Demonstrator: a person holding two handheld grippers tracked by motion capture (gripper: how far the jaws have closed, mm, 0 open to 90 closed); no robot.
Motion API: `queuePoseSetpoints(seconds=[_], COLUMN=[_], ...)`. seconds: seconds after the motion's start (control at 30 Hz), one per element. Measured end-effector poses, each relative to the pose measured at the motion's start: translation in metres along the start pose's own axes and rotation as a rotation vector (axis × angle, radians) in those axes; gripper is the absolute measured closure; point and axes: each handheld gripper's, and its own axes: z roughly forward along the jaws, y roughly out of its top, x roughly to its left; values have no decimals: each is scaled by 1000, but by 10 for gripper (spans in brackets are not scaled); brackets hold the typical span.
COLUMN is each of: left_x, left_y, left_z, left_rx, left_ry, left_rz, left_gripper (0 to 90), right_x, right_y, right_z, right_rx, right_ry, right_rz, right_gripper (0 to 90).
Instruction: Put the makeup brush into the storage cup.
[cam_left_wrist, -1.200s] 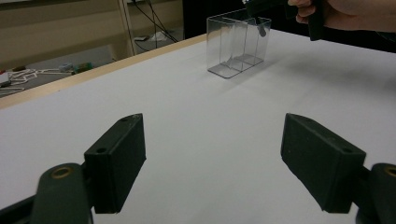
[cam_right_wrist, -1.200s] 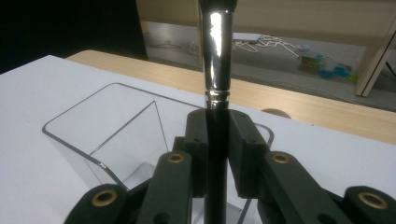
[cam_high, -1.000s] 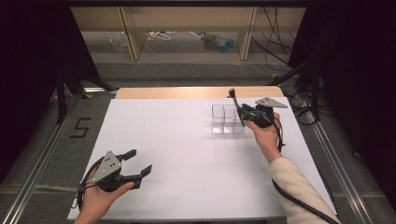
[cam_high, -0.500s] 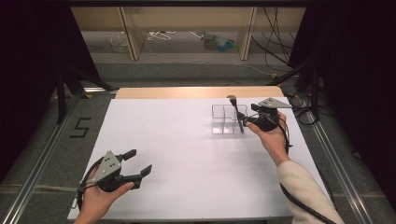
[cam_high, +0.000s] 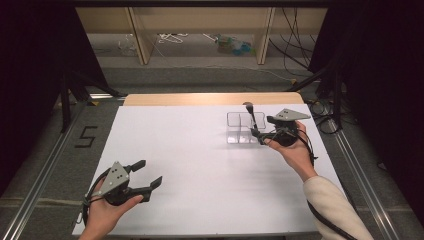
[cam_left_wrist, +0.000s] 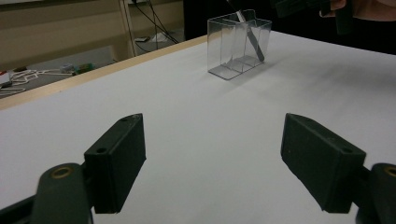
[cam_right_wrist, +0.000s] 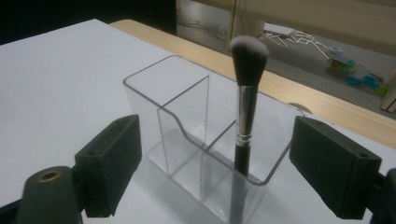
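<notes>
One makeup brush (cam_right_wrist: 245, 102) now stands, bristles up, in the near compartment of my clear organiser (cam_right_wrist: 196, 140), leaning on its rim; my right gripper (cam_high: 261, 134) has just been opening its jaws, which stand wide beside the box with nothing between them; my left gripper (cam_high: 145, 175) rests low on the white table (cam_high: 200, 165), spread wide and empty; I judge the placing done, with only pulling my right hand clear left

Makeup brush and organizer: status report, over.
Right gripper jaws just opened, nothing between the pads. Makeup brush stands in the clear organizer, bristles up, leaning on its wall. Left gripper open, idle near the table's front edge. Nothing in the way.
</notes>
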Motion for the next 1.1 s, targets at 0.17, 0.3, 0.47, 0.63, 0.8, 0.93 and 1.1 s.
queuePoseSetpoints(seconds=[0.17,0.3,0.47,0.63,0.8,0.93,1.1], left_x=[0,0,0,0,0,-1,-1], left_y=[0,0,0,0,0,0,0], left_z=[0,0,0,0,0,-1,-1], left_rx=[-3,-3,-4,-9,-13,-5,-7], left_ry=[4,5,6,-1,1,7,6], left_rz=[-8,-8,-8,-7,-28,-26,-27], left_gripper=[219,219,219,219,219,219,219], right_x=[5,9,14,16,22,26,31], right_y=[-2,-4,-7,-7,-10,-14,-19], right_z=[-12,-19,-26,-32,-38,-46,-54], right_rx=[9,-2,-16,-26,-36,-34,-37], right_ry=[21,41,58,51,73,82,105], right_rz=[-7,-15,-19,-14,-20,-28,-11], right_gripper=[169,167,164,162,162,162,161])
